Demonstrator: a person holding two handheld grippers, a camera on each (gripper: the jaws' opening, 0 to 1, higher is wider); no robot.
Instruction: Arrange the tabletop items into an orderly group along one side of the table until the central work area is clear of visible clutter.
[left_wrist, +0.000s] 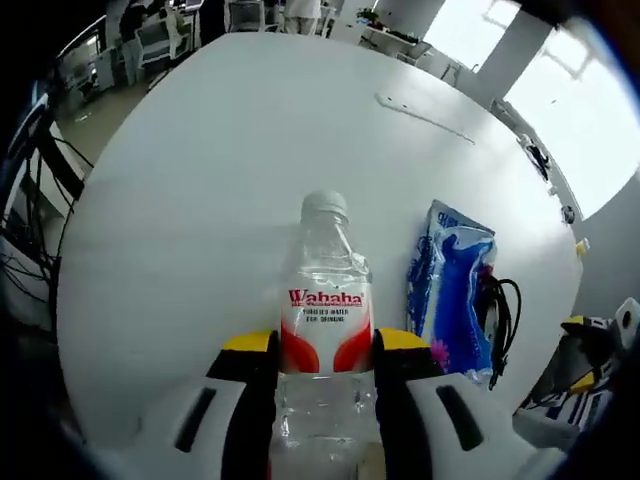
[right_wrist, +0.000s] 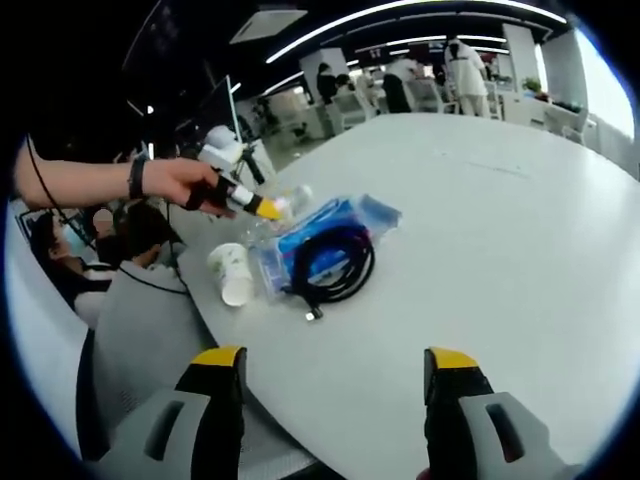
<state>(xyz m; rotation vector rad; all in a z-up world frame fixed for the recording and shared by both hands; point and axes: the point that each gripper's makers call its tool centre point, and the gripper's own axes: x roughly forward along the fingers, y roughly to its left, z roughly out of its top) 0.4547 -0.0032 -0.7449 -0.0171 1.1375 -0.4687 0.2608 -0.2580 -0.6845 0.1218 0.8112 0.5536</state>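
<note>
Taking the blue packet (left_wrist: 452, 290) as your landmark: in the left gripper view, your left gripper (left_wrist: 325, 352) sits just to its left, with its yellow-tipped jaws clamped on the sides of the water bottle (left_wrist: 325, 300). The bottle is clear, white-capped, with a red label, and its cap points away from you over the white bench (left_wrist: 200, 200). A black cable (left_wrist: 497, 310) lies against the packet's right edge, and your other gripper shows at the far right, off the bench edge.

In the right gripper view, the same packet (right_wrist: 335, 235) lies near the bench's (right_wrist: 500, 220) left edge. Left of it, your hand (right_wrist: 180, 182) holds the left gripper (right_wrist: 262, 207) at the bottle (right_wrist: 290, 205). A white paper cup (right_wrist: 232, 273) lies on its side just left of the packet. The coiled black cable (right_wrist: 330, 265) rests on the packet. Your right gripper (right_wrist: 335, 365) hangs below the packet with its jaws wide apart, nothing between them.
</note>
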